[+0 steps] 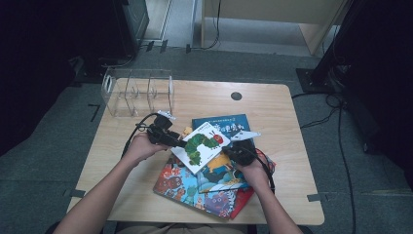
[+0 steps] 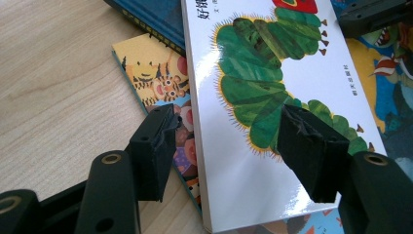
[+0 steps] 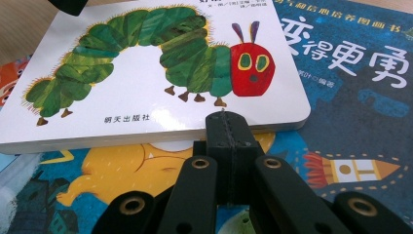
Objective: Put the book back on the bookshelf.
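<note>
Your desk [image 1: 122, 165] carries a clear rack [image 1: 138, 91] at its far left corner and a heap of picture books near the front. On top of the heap lies the white caterpillar book [image 1: 200, 146], overlapping a blue book [image 1: 229, 124]. Your left tool [image 2: 229, 146] stands with jaws apart across the caterpillar book's corner, one jaw over the cover, the other beside the edge. Your right tool [image 3: 227, 146] has its jaws pressed together, tip against the book's opposite edge.

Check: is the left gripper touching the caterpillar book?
Cannot tell: the left gripper view shows the left gripper astride an edge of the caterpillar book, contact unclear.
</note>
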A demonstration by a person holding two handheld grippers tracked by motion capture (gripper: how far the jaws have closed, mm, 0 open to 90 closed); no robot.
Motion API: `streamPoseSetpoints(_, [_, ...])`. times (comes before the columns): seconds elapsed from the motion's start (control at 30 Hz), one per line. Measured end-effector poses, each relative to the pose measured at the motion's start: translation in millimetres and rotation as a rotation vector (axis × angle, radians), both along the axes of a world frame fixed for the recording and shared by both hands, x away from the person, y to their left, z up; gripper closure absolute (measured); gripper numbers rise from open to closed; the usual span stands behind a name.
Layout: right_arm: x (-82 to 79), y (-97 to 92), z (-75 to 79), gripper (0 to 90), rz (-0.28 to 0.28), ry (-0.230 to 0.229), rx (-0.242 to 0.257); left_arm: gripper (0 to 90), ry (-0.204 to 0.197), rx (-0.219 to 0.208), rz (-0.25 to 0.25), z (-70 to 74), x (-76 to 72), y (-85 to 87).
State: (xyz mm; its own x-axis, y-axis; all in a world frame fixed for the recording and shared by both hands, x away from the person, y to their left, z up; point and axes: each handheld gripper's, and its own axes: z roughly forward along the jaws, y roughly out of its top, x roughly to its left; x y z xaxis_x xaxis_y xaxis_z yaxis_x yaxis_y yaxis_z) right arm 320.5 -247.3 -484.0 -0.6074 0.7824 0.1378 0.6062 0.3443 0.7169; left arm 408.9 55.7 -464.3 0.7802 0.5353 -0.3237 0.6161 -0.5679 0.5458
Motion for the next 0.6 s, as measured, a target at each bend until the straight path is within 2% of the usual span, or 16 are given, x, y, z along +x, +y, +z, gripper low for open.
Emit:
streamPoseSetpoints(0.23, [1.6,1.0,-0.9,90.0,-0.002,0.005,-0.008,40.5,0.025,0.003,-0.011,-1.8,3.4,-5.3])
streamPoseSetpoints(0.33, [2.2,1.0,-1.2,90.0,0.001,0.002,-0.009,40.3,0.023,0.023,-0.019,-2.1,3.6,-9.5])
streamPoseSetpoints(0.6, [6.4,5.9,-2.6,90.0,-0.014,-0.002,0.005,40.0,0.055,0.053,-0.028,-7.5,6.1,-14.8])
